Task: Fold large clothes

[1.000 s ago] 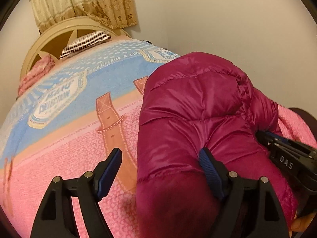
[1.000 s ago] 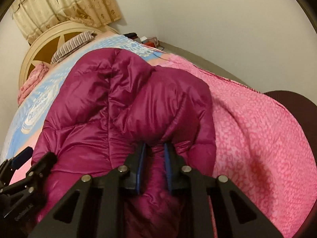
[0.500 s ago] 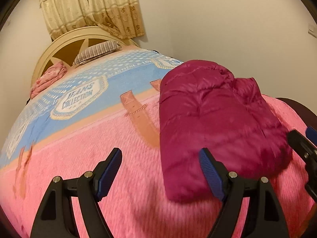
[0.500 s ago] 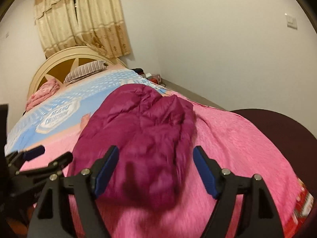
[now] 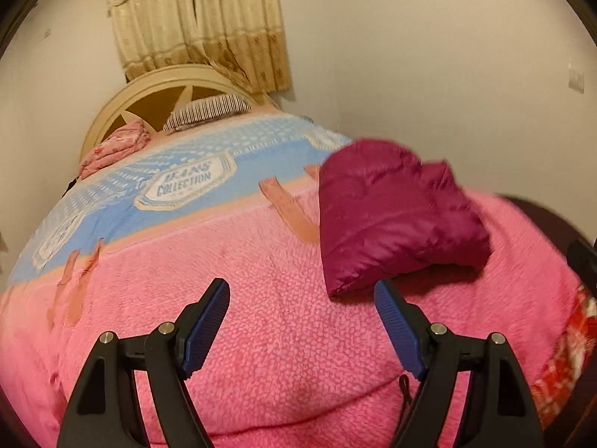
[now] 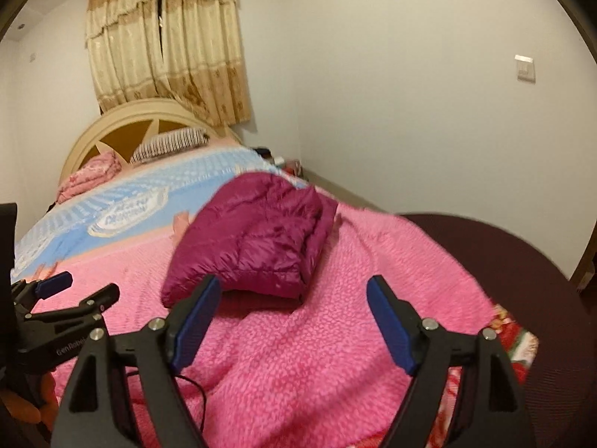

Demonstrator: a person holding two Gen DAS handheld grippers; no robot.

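A magenta puffer jacket [image 5: 395,216] lies folded into a compact bundle on the pink blanket [image 5: 283,321] of the bed; the right wrist view shows the jacket [image 6: 257,239] too. My left gripper [image 5: 302,287] hovers in front of it, jaws wide, nothing between them. My right gripper [image 6: 291,283] stands a short way back from the bundle; its jaws are still opening and hold nothing. The left gripper [image 6: 82,285] also appears at the left edge of the right wrist view.
The bed has a blue printed blanket part [image 5: 186,183], a striped pillow [image 5: 209,110], a pink pillow [image 5: 115,145] and a cream headboard [image 6: 123,123]. Curtains [image 6: 168,41] hang behind. A dark maroon bed edge [image 6: 522,261] and white wall lie to the right.
The right gripper let go of the jacket and opened. Both grippers pulled back and rose, so the folded jacket now lies free and farther away on the blanket.
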